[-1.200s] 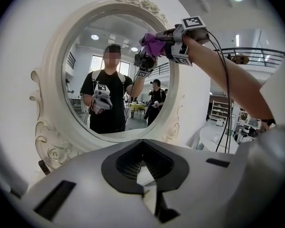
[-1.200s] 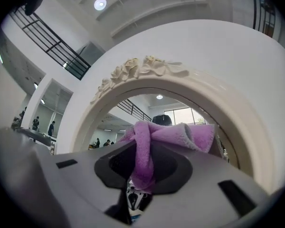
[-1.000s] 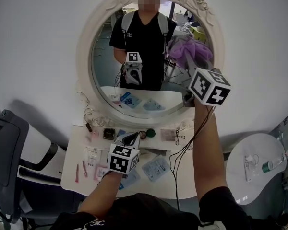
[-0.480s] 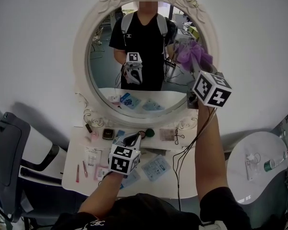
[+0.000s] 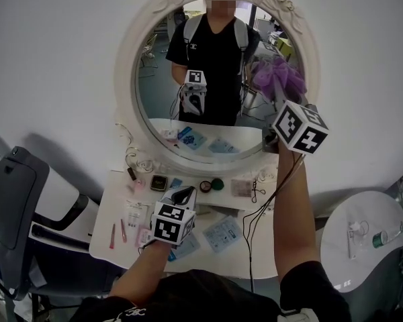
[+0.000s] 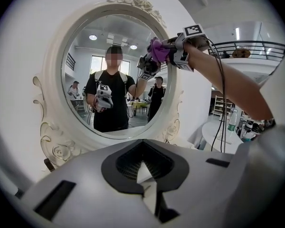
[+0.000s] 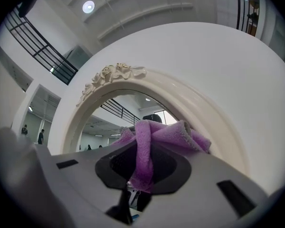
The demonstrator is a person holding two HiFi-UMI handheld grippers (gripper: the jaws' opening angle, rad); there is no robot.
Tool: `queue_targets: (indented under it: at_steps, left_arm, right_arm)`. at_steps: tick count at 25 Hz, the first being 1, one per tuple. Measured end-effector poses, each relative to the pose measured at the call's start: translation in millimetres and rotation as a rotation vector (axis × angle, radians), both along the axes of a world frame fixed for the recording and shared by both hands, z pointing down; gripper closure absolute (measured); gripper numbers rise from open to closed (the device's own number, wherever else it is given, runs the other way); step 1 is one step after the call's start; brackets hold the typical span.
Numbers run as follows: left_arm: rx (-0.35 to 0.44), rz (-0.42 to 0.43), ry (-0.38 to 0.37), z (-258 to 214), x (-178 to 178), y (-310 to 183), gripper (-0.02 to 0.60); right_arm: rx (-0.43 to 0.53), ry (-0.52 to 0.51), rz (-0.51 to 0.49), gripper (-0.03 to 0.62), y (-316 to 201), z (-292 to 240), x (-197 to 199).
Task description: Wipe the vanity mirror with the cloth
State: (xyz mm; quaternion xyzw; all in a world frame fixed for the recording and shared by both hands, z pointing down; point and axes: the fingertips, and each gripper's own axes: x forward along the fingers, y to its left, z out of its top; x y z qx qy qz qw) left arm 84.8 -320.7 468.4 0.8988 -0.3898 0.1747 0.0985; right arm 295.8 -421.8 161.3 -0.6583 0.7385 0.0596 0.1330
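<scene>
Mirror at the back, surface in front.
The mirror point(image 5: 215, 72) stands behind the surface point(image 5: 262, 247). The cloth point(image 5: 279, 78), in the right gripper's point(image 7: 137, 175) jaws, is at the mirror's right edge. The left gripper point(image 5: 183, 195) hangs low over the surface. A chair point(image 5: 17, 193) stands left, a round table point(image 5: 366, 220) right.

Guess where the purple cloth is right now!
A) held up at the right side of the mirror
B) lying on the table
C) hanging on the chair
A: the right gripper's jaws pinch the cloth up at the mirror's right edge.
</scene>
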Motion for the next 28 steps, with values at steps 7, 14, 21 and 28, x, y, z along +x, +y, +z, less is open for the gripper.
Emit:
queue_targets:
  at_steps: [7,14,21,28]
  left_arm:
    - [-0.004,-0.007,0.009,0,-4,-1,0.575]
    - [-0.019,-0.028,0.016,6,-15,-2,0.575]
    - [-0.026,-0.069,0.027,8,-35,-3,0.575]
    - [-0.037,-0.126,0.030,12,-62,-6,0.575]
  right_arm:
    - [-0.002,0.025,-0.018,0.531,-8,-1,-30]
    - [-0.006,0.088,-0.035,0.531,-15,0,-62]
    - [-0.018,0.158,-0.078,0.531,-28,7,-118]
    - [-0.029,0.220,-0.141,0.531,-40,14,-174]
